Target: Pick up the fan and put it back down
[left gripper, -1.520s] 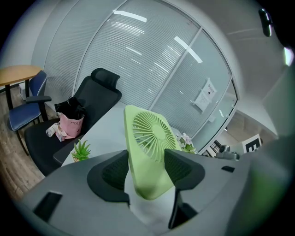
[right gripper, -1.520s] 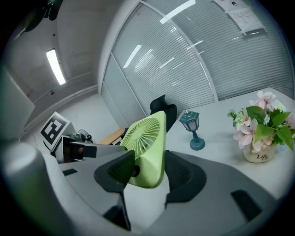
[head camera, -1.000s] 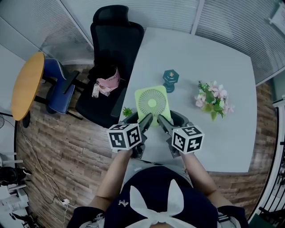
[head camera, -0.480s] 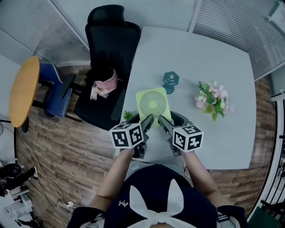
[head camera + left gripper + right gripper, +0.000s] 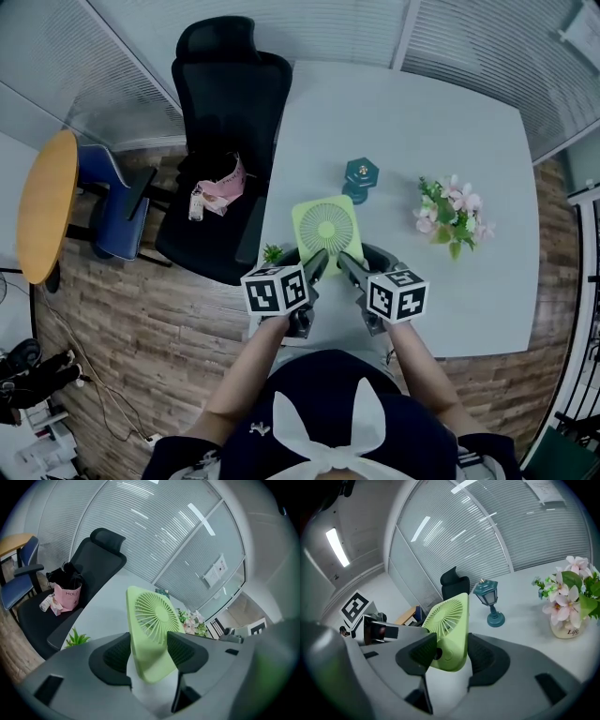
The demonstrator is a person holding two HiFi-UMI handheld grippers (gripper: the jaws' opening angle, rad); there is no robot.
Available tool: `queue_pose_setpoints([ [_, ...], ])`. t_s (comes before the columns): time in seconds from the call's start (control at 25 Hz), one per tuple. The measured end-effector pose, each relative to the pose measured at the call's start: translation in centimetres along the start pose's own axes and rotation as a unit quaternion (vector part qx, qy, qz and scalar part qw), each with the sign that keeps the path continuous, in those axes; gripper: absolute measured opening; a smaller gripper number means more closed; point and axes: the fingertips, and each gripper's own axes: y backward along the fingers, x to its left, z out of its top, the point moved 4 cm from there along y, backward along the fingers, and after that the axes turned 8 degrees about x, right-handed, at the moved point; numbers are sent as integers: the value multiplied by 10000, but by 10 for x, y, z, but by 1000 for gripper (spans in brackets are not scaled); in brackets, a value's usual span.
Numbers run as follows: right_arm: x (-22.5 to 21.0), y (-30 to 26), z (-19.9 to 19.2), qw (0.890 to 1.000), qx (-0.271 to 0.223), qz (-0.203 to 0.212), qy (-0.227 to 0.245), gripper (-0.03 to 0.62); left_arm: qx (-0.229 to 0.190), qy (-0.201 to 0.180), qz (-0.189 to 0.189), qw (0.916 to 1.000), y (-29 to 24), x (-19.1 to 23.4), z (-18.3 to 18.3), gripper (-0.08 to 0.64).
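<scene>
The flat light-green square plastic fan is pinched at both near corners by our left claw and right claw so it cannot tip

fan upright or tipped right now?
Tipped back: the fan shows its grille to the head view, lower corners clamped by left gripper and right gripper. Touching the table: cannot tell.

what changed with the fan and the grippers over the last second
The left gripper and right gripper sank a little, carrying the green fan down toward the table. Both keep their hold on its lower corners; nothing was let go. The lantern, flowers and black chair stayed put.
</scene>
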Motion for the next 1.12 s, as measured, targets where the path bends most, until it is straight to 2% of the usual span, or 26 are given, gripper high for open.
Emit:
queue_pose_setpoints([
  [0.56, -19, -26, -11, 9985, 245, -334, -357, 210, 552, 13, 4, 9985, -32, 20, 2, 245],
  [1.12, -41, -54, -34, 9962, 590, -338, -535, 212, 1055, 351, 276, 9934, -63, 42, -13, 245],
])
